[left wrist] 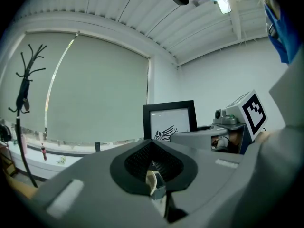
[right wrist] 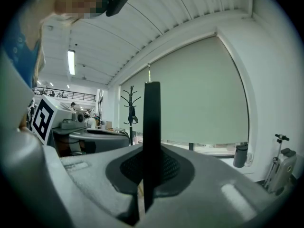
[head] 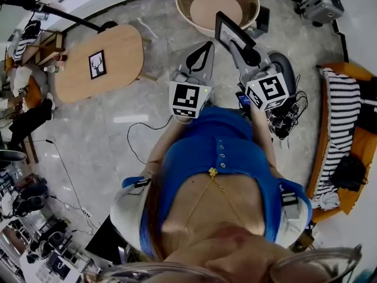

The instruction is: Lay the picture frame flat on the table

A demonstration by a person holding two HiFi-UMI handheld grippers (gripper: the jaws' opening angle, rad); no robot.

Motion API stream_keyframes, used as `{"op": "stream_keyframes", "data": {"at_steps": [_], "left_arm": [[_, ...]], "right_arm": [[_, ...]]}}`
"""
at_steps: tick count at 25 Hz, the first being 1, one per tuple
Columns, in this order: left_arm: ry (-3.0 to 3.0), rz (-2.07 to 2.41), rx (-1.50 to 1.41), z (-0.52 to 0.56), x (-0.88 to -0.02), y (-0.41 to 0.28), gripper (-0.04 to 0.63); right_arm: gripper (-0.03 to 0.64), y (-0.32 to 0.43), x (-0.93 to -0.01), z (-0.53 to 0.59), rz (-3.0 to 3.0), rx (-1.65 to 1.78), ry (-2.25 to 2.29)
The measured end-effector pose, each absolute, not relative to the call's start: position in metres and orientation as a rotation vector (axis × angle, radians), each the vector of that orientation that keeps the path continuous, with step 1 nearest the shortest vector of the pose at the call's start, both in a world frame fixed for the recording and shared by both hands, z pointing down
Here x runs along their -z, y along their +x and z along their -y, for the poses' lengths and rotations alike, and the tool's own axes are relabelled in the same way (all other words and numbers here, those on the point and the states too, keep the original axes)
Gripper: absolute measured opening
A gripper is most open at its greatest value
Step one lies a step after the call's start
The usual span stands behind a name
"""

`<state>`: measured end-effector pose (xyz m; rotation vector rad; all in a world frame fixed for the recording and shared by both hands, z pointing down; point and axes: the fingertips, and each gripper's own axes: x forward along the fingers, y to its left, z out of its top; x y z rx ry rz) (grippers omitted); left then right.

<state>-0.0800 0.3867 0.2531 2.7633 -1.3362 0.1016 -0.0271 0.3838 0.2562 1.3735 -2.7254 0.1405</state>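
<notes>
A black picture frame with a white print is held up in the air in front of me, and my right gripper is shut on its lower edge. In the right gripper view the picture frame shows edge-on as a dark upright bar clamped between the jaws of the right gripper. My left gripper hangs just left of it, shut with nothing in it. From the left gripper view, past the left gripper, the picture frame faces me. An oval wooden table stands further left.
A second frame with a deer print lies flat on the oval table. A round wicker-rimmed table stands ahead. An orange sofa with a striped blanket is at the right. Cables run across the floor. A coat stand stands by the window.
</notes>
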Motion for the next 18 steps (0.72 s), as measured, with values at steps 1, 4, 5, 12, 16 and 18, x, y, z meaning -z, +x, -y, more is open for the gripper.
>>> {"op": "stream_keyframes", "data": {"at_steps": [1, 4, 5, 12, 16, 18], "left_arm": [[2.765, 1.329, -0.106, -0.380, -0.255, -0.087, 0.000], [2.769, 1.307, -0.119, -0.366, -0.259, -0.101, 0.000], [2.768, 1.302, -0.122, -0.364, -0.260, -0.105, 0.000], [2.746, 1.289, -0.126, -0.351, -0.265, -0.130, 0.000], [2.723, 1.286, -0.096, -0.351, -0.266, -0.132, 0.000], [2.706, 1.291, -0.077, -0.349, -0.267, -0.133, 0.000]], "right_arm": [[0.005, -0.034, -0.257, -0.377, 2.724, -0.142, 1.372], [0.005, -0.048, -0.259, -0.361, 2.721, -0.154, 1.378], [0.005, -0.051, -0.259, -0.359, 2.721, -0.163, 1.380], [0.005, -0.069, -0.256, -0.345, 2.721, -0.216, 1.385], [0.005, -0.068, -0.257, -0.345, 2.722, -0.242, 1.373], [0.005, -0.068, -0.260, -0.343, 2.719, -0.248, 1.363]]}}
